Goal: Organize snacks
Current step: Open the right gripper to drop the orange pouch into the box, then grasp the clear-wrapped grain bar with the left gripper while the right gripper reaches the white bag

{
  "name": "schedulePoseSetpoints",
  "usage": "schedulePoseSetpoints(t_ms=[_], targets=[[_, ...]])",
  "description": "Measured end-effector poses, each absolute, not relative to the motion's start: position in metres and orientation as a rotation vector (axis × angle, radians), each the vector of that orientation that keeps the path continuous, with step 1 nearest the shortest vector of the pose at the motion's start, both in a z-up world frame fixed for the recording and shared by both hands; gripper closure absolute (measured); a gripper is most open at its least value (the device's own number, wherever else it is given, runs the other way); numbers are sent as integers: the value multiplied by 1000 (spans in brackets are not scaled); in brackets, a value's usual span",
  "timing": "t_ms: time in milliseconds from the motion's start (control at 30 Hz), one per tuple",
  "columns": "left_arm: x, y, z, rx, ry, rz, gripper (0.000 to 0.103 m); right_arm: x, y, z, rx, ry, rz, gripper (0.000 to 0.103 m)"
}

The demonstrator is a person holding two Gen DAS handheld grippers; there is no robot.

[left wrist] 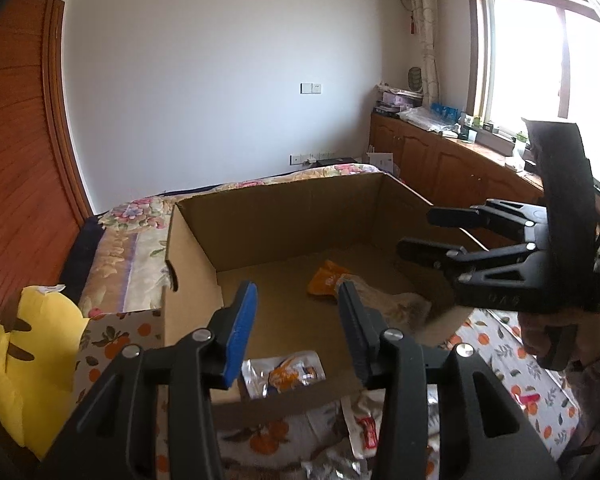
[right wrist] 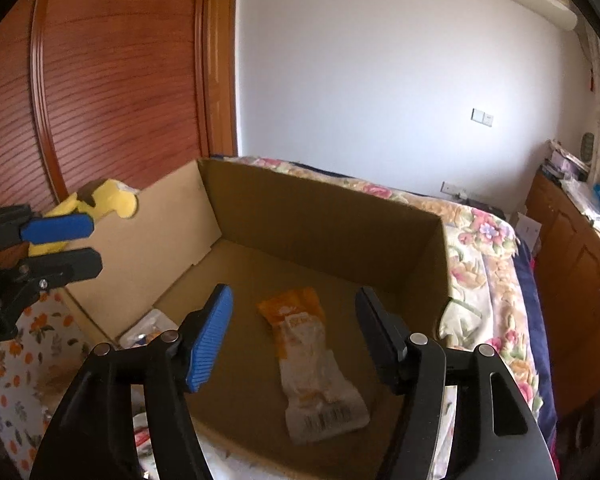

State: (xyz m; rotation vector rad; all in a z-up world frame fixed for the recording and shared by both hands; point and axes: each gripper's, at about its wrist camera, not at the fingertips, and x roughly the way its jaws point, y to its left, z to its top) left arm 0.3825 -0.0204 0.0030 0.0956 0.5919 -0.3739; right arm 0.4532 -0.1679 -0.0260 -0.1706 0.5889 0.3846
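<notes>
The left tool (left wrist: pixel 296 320) is hovering over the near edge of an open cardboard box (left wrist: pixel 276 208), its fingers spread wide with nothing between them. The right tool (right wrist: pixel 296 336) is hanging above the box from the other side, also spread and gripping nothing — in the left wrist view it is showing at the right (left wrist: pixel 416 232).

Inside the box, an orange-and-white snack packet (right wrist: pixel 310 360) is lying flat on the cardboard floor, directly below the right tool. A silvery packet with an orange print (left wrist: pixel 284 374) is resting in the near corner by the left tool. More wrappers (left wrist: pixel 364 428) are lying outside the box on a fruit-patterned cloth (left wrist: pixel 500 344).

The box is sitting on a bed with a floral cover (right wrist: pixel 484 248); a yellow plush toy (left wrist: pixel 32 356) is sitting beside it.
</notes>
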Motion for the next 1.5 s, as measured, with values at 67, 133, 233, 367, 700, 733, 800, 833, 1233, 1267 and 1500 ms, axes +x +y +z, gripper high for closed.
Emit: schedulePoseSetpoints(t_ms=[67,133,233,367,700,733,800,833,1233,1267,1500], targets=[[372,-18,6,95,587,-378,59,440,-170,-20,-167,578,381,38],[361,-15,9,93,584,-380,58,423,-174,-12,-162,562,377,38],[342,-9,9,95,583,-386,56,395,-182,-2,-140,544,383,38],[322,-1,1,88,600,-381,54,357,-187,-1,-113,544,393,38],[289,16,-47,79,706,-371,45,305,-190,-37,-69,591,411,36],[288,18,-54,79,722,-371,44,304,-189,-44,-63,595,418,34],[288,21,-69,79,752,-362,44,305,-190,-60,-44,606,428,33],[287,23,-77,77,764,-354,44,307,-189,-68,-41,616,432,32],[305,34,-122,42,889,-281,44,342,-180,-109,-72,728,495,32],[306,35,-123,39,891,-279,44,344,-179,-109,-76,733,497,32],[314,37,-135,23,919,-281,43,344,-174,-112,-100,756,507,32]])
